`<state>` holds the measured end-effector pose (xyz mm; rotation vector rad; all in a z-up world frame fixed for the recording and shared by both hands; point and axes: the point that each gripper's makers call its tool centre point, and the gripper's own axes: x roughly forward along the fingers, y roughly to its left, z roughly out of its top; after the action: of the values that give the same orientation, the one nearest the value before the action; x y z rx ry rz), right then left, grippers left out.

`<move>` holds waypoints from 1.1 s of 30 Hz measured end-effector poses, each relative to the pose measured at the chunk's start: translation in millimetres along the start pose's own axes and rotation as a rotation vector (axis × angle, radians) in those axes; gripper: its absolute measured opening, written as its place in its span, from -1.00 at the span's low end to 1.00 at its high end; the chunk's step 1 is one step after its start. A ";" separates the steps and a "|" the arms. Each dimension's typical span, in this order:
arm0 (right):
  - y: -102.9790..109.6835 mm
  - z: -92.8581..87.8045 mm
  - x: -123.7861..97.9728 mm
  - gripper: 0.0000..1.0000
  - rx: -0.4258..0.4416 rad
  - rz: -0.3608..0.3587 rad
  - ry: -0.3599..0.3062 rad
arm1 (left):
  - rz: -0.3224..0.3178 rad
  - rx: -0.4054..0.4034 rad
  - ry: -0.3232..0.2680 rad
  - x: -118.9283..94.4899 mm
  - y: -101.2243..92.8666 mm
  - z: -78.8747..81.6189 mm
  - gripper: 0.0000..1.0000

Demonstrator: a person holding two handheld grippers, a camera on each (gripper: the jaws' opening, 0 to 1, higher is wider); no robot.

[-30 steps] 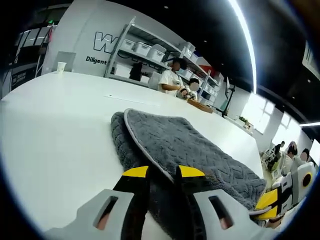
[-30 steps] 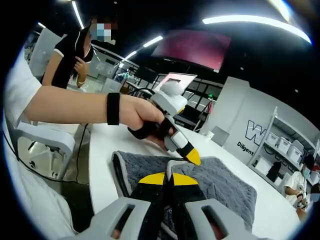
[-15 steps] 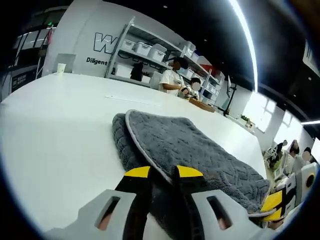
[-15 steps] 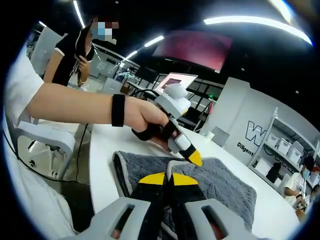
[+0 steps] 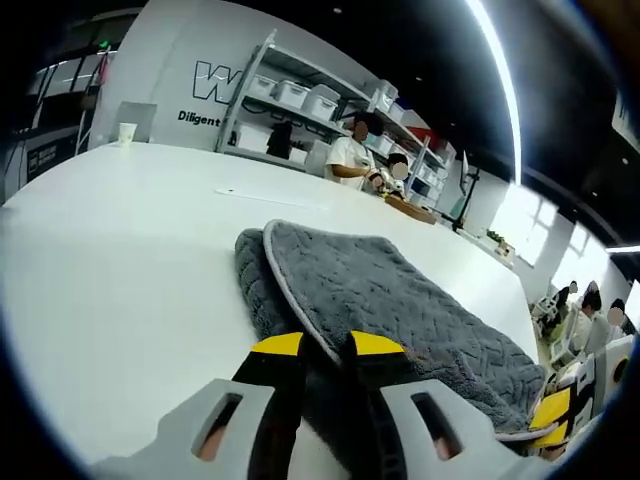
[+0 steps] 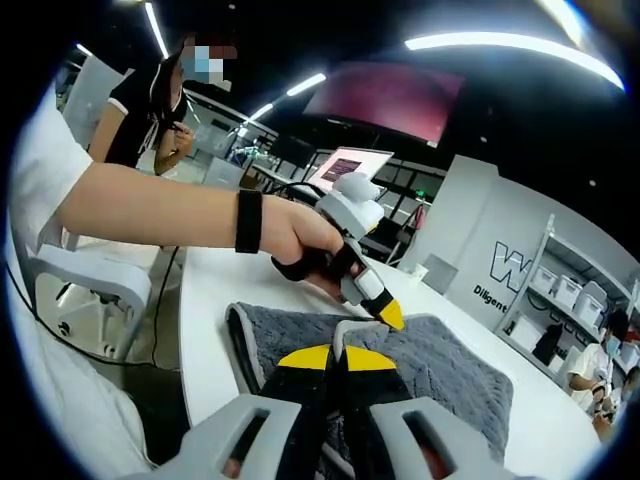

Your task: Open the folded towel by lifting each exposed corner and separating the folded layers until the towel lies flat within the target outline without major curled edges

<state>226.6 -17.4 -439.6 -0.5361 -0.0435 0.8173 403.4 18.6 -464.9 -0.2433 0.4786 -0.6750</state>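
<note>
A grey quilted towel (image 5: 400, 300) lies folded on the white table (image 5: 120, 250), its top layer edged with a pale hem. My left gripper (image 5: 325, 345) is shut on the towel's near edge, and the hem runs up between its yellow tips. My right gripper (image 5: 545, 418) grips the towel's far right end. In the right gripper view the right gripper (image 6: 336, 356) is shut on the towel (image 6: 450, 370), yellow tips nearly touching. The left gripper (image 6: 388, 315), held in a hand with a black wristband, pinches the edge just beyond it.
A paper cup (image 5: 126, 132) stands at the table's far left. Shelves with white boxes (image 5: 300, 95) and people (image 5: 350, 160) are behind the table. A person (image 6: 150, 110), a white chair (image 6: 90, 280) and a monitor (image 6: 345, 165) lie past the table edge (image 6: 200, 300).
The left gripper view has shifted slightly, so the towel sits a little further right in it. Both grippers stay shut on the towel, which remains folded.
</note>
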 end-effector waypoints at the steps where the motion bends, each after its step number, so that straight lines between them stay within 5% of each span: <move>1: -0.2 0.0 0.0 -1.00 0.000 -0.001 -0.001 | -0.001 0.001 0.000 0.1 -1.0 -0.8 -0.72; 33: -3.2 0.1 -3.0 -1.00 -0.006 -0.012 -0.001 | 0.026 0.006 -0.012 19.7 11.1 10.6 -0.78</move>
<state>226.7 -21.3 -437.5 -0.5404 -0.0503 0.8060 428.1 14.9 -466.6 -0.2354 0.4673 -0.6492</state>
